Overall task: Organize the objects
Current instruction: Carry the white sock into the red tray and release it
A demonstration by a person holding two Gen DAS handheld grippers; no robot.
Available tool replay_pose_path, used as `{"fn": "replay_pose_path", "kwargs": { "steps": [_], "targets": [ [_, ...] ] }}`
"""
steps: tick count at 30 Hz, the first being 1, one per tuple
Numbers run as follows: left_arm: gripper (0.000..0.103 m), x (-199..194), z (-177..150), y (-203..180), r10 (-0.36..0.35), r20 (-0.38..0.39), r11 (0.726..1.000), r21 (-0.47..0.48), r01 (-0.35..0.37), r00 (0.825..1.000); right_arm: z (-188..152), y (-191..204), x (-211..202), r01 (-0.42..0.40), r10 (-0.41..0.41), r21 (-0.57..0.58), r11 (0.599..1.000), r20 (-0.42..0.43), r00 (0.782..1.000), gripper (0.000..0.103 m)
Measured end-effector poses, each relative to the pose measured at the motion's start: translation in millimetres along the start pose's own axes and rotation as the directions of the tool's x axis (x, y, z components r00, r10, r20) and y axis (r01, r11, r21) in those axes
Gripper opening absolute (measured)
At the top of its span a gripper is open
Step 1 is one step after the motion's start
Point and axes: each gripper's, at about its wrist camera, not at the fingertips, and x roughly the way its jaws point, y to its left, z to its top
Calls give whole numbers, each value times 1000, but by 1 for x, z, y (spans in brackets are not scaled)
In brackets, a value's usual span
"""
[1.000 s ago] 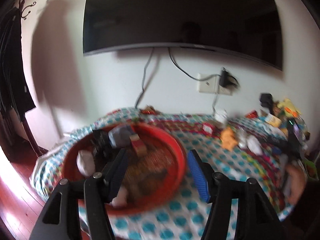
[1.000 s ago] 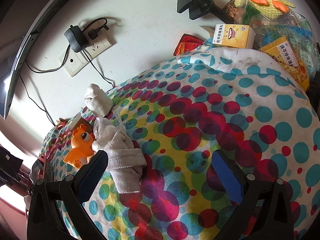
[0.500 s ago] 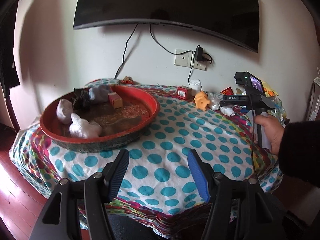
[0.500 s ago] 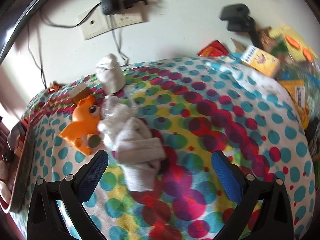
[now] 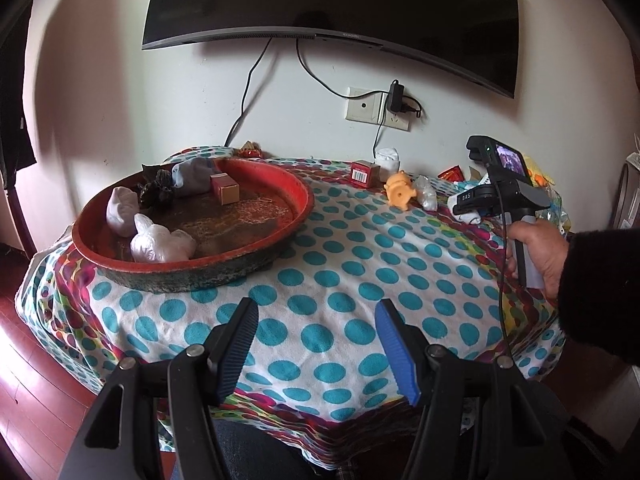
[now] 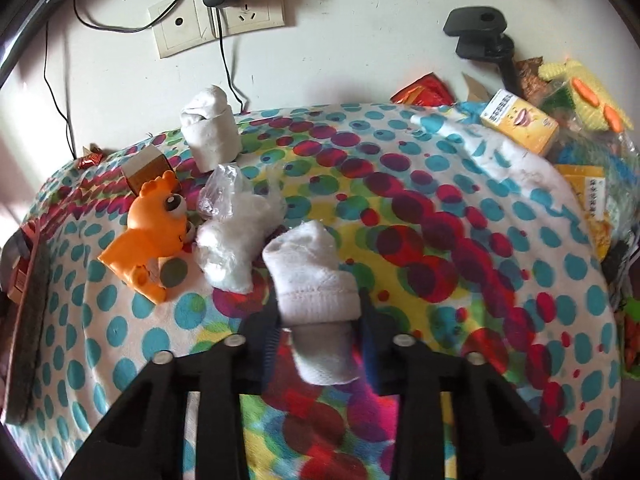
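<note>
- The round red tray with a worn dark outer wall [image 5: 296,216] sits on the left part of the table under the dotted multicoloured cloth [image 5: 344,280]. Inside it lie two white rolled socks [image 5: 120,210], a clear bag of white stuff [image 5: 162,242], a dark crumpled item [image 5: 156,192], a grey bundle [image 5: 192,176] and a small red-and-tan carton [image 5: 225,189].
- The left gripper [image 5: 316,344] hangs over the near edge of the cloth, its blue-padded jaws spread wide with nothing between them.
- Further right near the wall stand a small red box [image 5: 364,174] and an upright white rolled sock [image 6: 210,128], well apart from the tray.
- The orange plastic toy animal [image 6: 154,236] lies just beside a crinkled clear bag holding white material [image 6: 232,232], the two touching.
- The right gripper [image 6: 318,320] has its jaws narrowed onto a white folded sock [image 6: 316,280], which pokes out forward just beside the clear bag and hangs down below the pads.
- The person's right hand [image 5: 536,248] grasps the grey handle of that gripper over the right side of the table.
- At the far right edge lie a yellow carton [image 6: 518,124], red wrappers [image 6: 424,90], a yellow knitted item with orange pieces [image 6: 580,92] and a black clamp stand [image 6: 480,36] against the wall.
</note>
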Motion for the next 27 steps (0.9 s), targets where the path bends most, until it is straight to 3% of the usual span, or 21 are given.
{"fn": "replay_pose_path", "kwargs": {
  "steps": [7, 14, 27],
  "targets": [
    [62, 0, -5, -8, 2, -5, 1000, 26, -2, 1000, 0, -35, -16, 92, -92, -5, 996, 12, 996, 25],
    [62, 1, -7, -11, -3, -11, 1000, 31, 3, 1000, 5, -68, -35, 209, -208, -25, 978, 42, 977, 25],
    [62, 2, -7, -10, 2, -19, 1000, 19, -2, 1000, 14, -65, -58, 247, -244, -38, 968, 81, 967, 25]
  ]
}}
